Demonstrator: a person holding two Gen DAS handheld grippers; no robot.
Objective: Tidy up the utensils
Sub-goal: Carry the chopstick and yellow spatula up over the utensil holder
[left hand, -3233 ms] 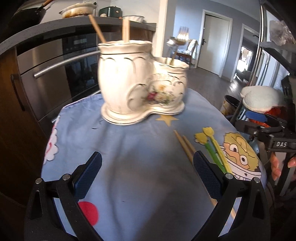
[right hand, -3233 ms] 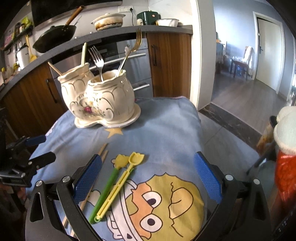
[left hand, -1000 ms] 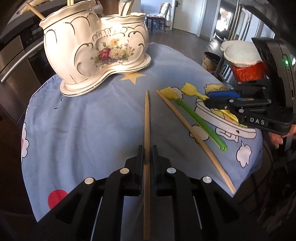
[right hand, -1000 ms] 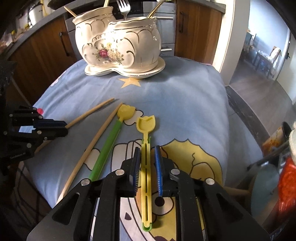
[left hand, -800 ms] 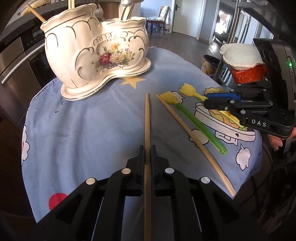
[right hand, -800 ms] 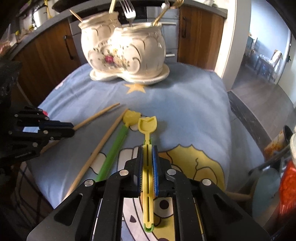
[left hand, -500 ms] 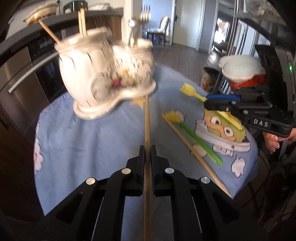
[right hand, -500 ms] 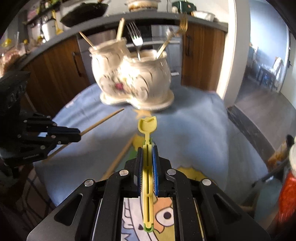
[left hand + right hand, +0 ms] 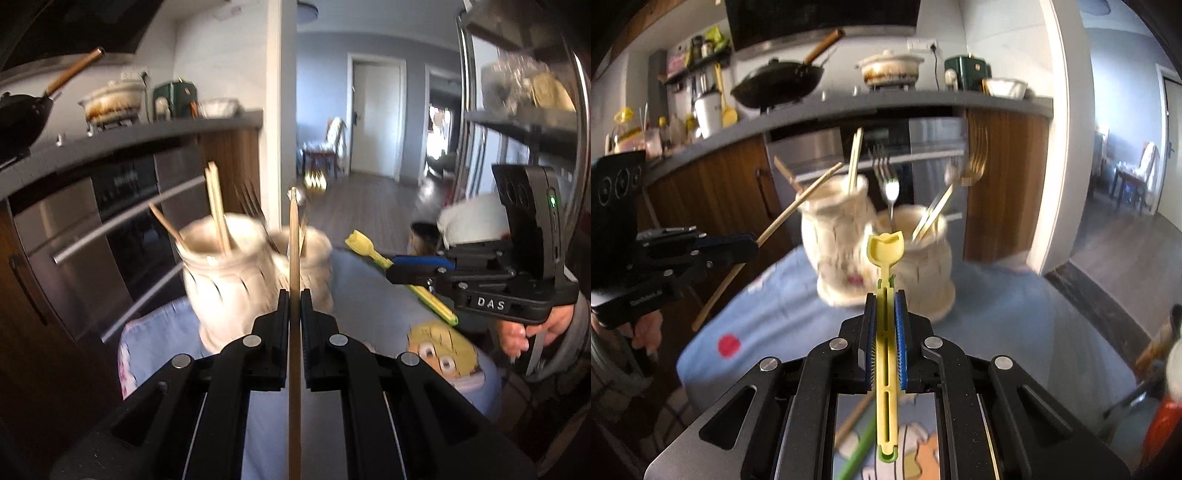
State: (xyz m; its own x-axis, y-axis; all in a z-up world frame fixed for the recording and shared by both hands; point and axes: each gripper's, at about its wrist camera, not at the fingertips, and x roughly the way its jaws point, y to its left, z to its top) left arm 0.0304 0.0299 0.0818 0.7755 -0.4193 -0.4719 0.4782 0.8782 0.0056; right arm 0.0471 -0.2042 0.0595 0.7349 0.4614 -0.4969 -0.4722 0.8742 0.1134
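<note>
My left gripper is shut on a wooden chopstick, which is lifted off the cloth with its tip in front of the white two-pot ceramic holder. My right gripper is shut on a yellow plastic utensil with a tulip-shaped head, raised in front of the holder. The holder's left pot has chopsticks in it, the right pot forks. Each gripper shows in the other's view, the left gripper at left, the right gripper at right. A green utensil and a second chopstick lie on the cloth.
The blue cartoon-print cloth covers the small table. Behind it stand an oven and wooden cabinets under a counter with a wok and pots. A metal shelf rack is at right. Hands hold the grippers.
Both grippers have risen and tilted up, lifting the chopstick and the yellow utensil off the cloth. The holder now sits lower in both views and the counter shows above it.
</note>
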